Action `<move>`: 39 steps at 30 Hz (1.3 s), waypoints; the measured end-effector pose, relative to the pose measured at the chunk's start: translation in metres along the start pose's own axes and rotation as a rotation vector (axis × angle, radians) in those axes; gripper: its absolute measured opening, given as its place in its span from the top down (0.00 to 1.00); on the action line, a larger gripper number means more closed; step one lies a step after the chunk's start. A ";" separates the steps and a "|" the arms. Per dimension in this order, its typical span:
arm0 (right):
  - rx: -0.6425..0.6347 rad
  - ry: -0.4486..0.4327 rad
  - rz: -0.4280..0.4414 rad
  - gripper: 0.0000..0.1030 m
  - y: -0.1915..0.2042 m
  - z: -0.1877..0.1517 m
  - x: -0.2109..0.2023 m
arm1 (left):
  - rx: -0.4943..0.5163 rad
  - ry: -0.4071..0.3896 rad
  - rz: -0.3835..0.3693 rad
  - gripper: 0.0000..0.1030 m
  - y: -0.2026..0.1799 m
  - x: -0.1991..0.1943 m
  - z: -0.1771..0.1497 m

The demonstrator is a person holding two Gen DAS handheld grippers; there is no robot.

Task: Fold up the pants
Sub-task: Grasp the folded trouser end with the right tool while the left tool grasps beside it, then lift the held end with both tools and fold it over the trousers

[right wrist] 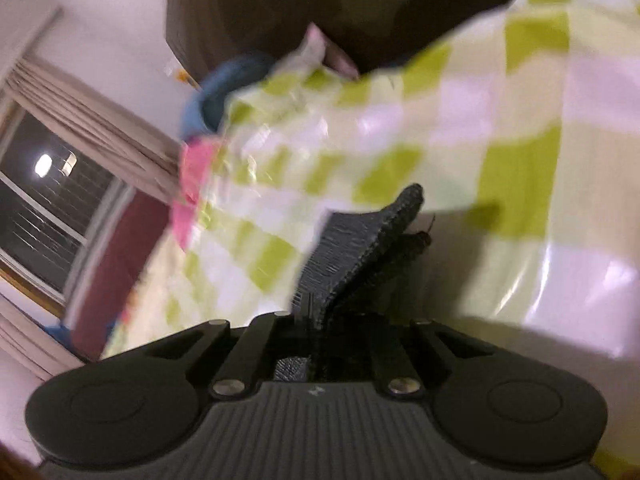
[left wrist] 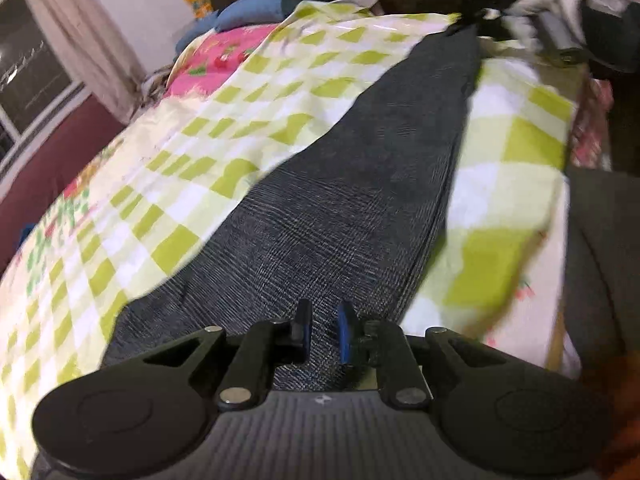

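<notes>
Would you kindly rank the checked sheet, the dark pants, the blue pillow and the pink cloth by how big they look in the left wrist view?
1. checked sheet
2. pants
3. pink cloth and blue pillow: alike, both far off and partly hidden, so unranked.

one pair of dark grey pants point(left wrist: 360, 184) lies on one green-and-white checked sheet point(left wrist: 248, 92). two grippers: left gripper point(left wrist: 323, 330), right gripper point(right wrist: 316, 316). one blue pillow point(left wrist: 260, 10), one pink cloth point(left wrist: 224, 56), one window point(right wrist: 44, 208), perhaps one curtain point(left wrist: 76, 28).
</notes>
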State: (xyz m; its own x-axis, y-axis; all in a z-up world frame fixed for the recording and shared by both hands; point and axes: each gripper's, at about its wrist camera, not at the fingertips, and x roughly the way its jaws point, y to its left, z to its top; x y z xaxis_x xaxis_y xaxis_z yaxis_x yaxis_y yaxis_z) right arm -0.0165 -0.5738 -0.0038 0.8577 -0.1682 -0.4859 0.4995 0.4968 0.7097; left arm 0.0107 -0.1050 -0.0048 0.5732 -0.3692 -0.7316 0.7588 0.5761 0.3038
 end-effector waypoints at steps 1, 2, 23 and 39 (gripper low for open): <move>0.000 -0.006 -0.022 0.94 -0.003 0.004 0.000 | 0.001 0.009 -0.011 0.70 -0.002 0.008 0.001; 0.008 -0.010 -0.048 0.94 -0.009 0.008 0.001 | 0.005 0.028 -0.030 0.70 -0.004 0.015 0.002; -0.783 0.085 0.165 0.93 0.214 -0.127 -0.050 | -0.205 0.000 0.101 0.66 0.045 -0.031 -0.056; -1.268 0.559 0.618 0.93 0.354 -0.442 -0.063 | -0.595 0.111 0.325 0.43 0.147 -0.095 -0.183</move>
State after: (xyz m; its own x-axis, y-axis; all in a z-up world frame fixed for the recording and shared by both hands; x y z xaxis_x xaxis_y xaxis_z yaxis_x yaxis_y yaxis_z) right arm 0.0527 -0.0111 0.0524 0.5865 0.5245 -0.6172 -0.5923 0.7975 0.1148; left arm 0.0111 0.1480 -0.0023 0.6837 -0.0508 -0.7280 0.2361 0.9593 0.1548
